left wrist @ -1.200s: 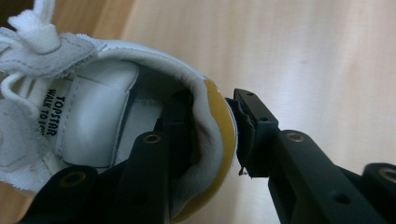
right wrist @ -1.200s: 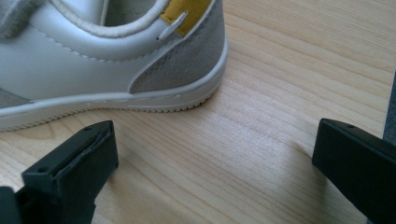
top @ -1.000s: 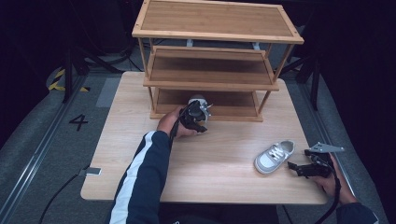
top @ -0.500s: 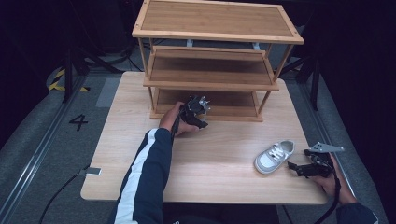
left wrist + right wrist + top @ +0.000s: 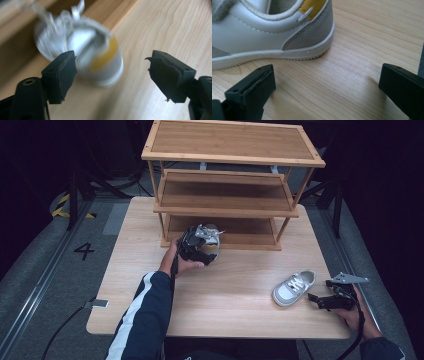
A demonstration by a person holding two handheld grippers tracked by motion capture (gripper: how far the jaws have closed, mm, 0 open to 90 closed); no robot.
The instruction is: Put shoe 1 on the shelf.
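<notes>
Your left gripper has just been opening its jaws; they now stand wide apart, with the first shoe, blurred, just ahead of them and apparently free at the front edge of the rack, by the bottom shelf. That half looks done. Your right gripper also gapes, nothing between its jaws; the second shoe lies on the table directly ahead, heel toward you, not yet grasped. Its placement remains.

light wood table, three-tier wooden shelf, grey floor, dark surroundings
</notes>
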